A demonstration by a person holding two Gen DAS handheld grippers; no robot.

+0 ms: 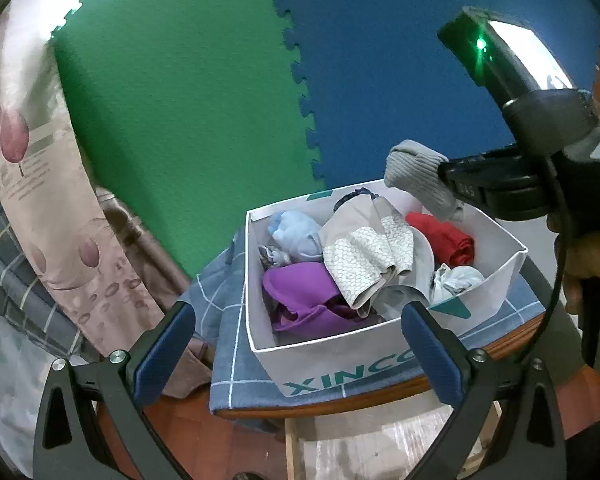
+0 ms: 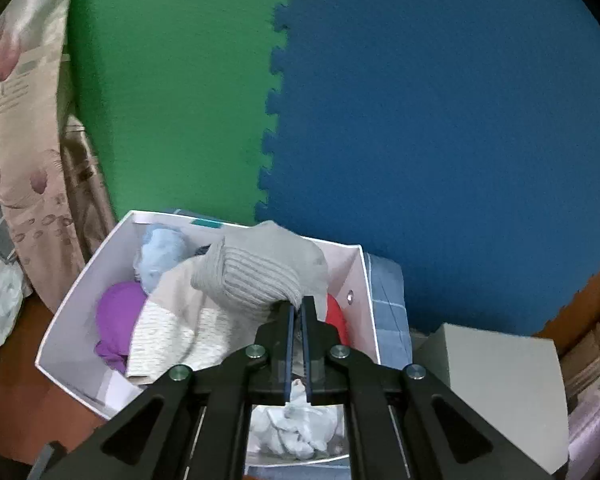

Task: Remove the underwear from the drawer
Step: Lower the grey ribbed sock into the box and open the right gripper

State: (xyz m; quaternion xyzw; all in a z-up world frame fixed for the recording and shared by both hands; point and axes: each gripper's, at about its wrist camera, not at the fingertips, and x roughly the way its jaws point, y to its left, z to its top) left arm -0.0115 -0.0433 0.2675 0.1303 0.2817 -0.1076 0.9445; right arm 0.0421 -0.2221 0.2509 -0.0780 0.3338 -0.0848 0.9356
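Right gripper (image 2: 297, 312) is clamped on a soft, light grey ribbed garment (image 2: 256, 276) above the white box's (image 1: 380, 354) far-right corner; pinch bunched folds. Left gripper (image 1: 298, 354) gapes.

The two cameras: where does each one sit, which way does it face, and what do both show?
Left wrist: sits on the left gripper, facing down and forward at the white box of clothes; its open blue-padded fingers show, and the right gripper enters from the right.
Right wrist: sits on the right gripper, facing forward over the box; its fingers are shut on a grey garment.
Shared: the box, the grey garment, the purple cloth and the green and blue wall mats.
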